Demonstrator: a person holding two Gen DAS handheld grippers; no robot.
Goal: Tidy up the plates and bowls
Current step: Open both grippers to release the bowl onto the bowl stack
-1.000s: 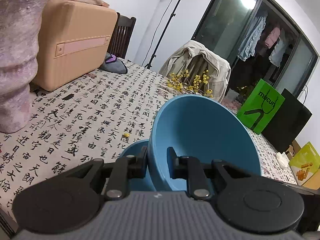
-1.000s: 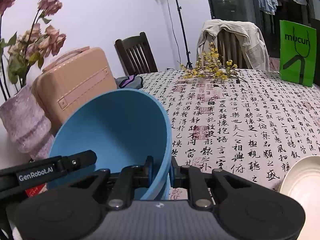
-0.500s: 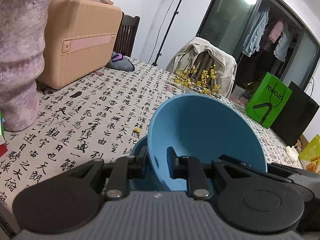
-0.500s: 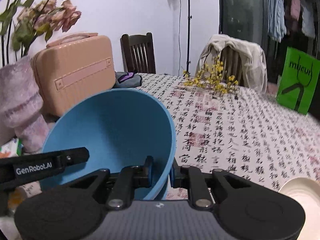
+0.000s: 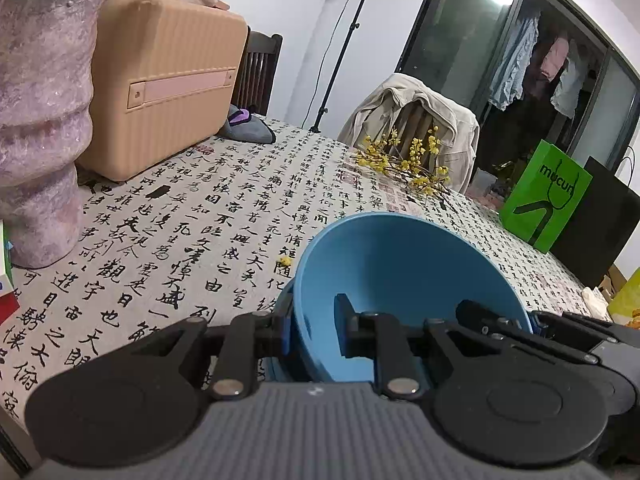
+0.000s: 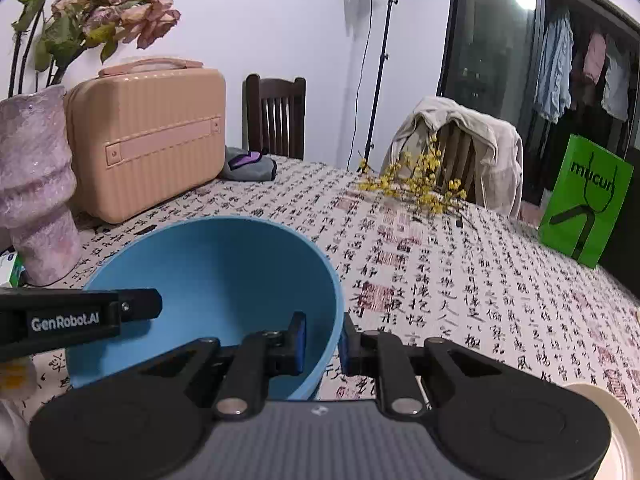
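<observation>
A blue bowl [image 5: 400,272] hangs tilted just above the calligraphy-print tablecloth [image 5: 192,216], with both grippers on it. My left gripper [image 5: 314,320] is shut on its near left rim, one finger inside and one outside. My right gripper [image 6: 323,338] is shut on the bowl [image 6: 220,272] at its right rim in the same way. Each gripper shows in the other's view: the right one [image 5: 560,332] at the bowl's right side, the left one [image 6: 80,316] across its left side. A second blue rim [image 5: 280,300] peeks out under the bowl. A cream plate [image 6: 600,412] lies at the lower right.
A purple vase [image 5: 40,120] with dried flowers and a tan case [image 5: 160,80] stand at the left. Yellow flower sprigs [image 6: 420,184], a green paper bag [image 6: 584,200] and a grey pouch [image 6: 248,168] sit further back. Chairs [image 6: 276,112] line the far edge.
The right view has rolled level, and the bowl's rim now sits flatter in it. In the left view the bowl has sunk slightly and the right gripper has come into sight at its right.
</observation>
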